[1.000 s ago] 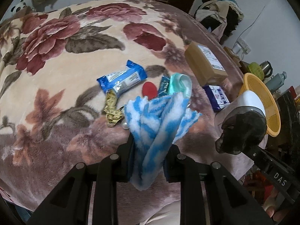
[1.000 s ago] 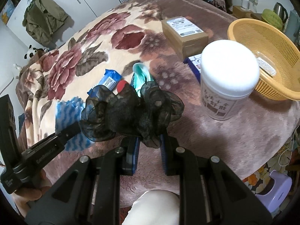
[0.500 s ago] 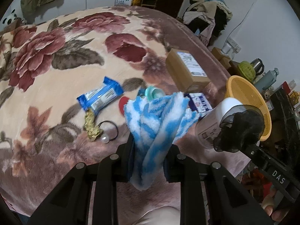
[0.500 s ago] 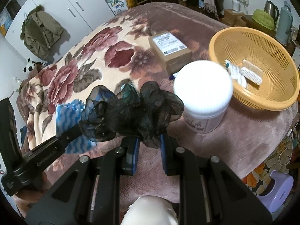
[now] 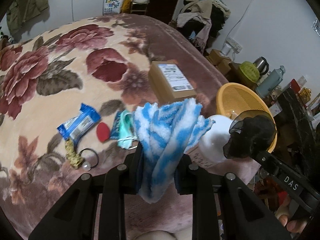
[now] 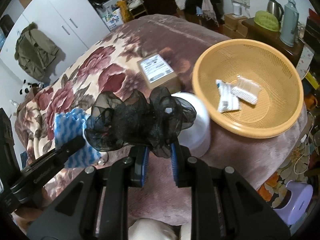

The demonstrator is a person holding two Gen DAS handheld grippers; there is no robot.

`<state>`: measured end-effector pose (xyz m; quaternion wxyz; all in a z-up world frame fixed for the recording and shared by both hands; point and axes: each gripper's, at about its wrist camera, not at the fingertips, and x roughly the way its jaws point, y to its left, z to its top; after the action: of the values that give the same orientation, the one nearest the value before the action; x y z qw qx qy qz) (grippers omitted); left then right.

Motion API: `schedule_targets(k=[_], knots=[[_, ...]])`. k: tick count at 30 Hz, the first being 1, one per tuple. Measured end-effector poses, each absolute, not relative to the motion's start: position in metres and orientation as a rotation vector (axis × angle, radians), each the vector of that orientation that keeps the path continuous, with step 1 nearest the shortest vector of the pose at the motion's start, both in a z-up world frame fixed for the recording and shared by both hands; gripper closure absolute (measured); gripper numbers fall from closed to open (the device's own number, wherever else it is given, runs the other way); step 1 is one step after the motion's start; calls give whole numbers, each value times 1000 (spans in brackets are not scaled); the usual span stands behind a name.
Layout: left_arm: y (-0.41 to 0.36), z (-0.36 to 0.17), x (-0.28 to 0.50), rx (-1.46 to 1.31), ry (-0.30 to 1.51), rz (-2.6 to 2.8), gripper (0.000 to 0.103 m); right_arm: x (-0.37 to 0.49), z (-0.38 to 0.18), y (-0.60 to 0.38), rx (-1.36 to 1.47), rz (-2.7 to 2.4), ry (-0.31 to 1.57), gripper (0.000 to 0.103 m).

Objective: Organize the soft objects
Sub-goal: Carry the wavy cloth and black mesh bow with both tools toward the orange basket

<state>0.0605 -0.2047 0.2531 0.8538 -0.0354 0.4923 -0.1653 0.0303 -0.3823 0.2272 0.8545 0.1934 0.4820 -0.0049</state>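
My left gripper (image 5: 159, 160) is shut on a blue-and-white striped fluffy cloth (image 5: 168, 132) and holds it above the floral blanket. My right gripper (image 6: 159, 153) is shut on a black gauzy scrunchie (image 6: 138, 122), held above the blanket's edge beside a white jar (image 6: 197, 128). The scrunchie also shows in the left wrist view (image 5: 252, 136), the cloth in the right wrist view (image 6: 70, 128). An orange mesh basket (image 6: 266, 64) at the right holds two small white packets (image 6: 236, 96).
On the blanket (image 5: 60, 80) lie a blue snack packet (image 5: 79, 124), a red disc (image 5: 103, 131), a teal mask (image 5: 125, 128), a pearl hair tie (image 5: 88, 160), a gold trinket (image 5: 73, 155) and a cardboard box (image 5: 172, 80). A cluttered side table (image 6: 270, 28) stands beyond the basket.
Both grippers have risen and swung right, toward the basket, still holding the cloth and the scrunchie. The basket now fills more of the right wrist view.
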Motion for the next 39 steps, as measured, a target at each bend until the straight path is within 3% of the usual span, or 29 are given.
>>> schedule_targets(k=[24,39], knots=[[-361,266,88,-17,1043,-578,79,34,230,-504,475,-220,980,83],[-454,220,105,-29,1160,-706,78,37,218,-566,473,-375,1003,82]])
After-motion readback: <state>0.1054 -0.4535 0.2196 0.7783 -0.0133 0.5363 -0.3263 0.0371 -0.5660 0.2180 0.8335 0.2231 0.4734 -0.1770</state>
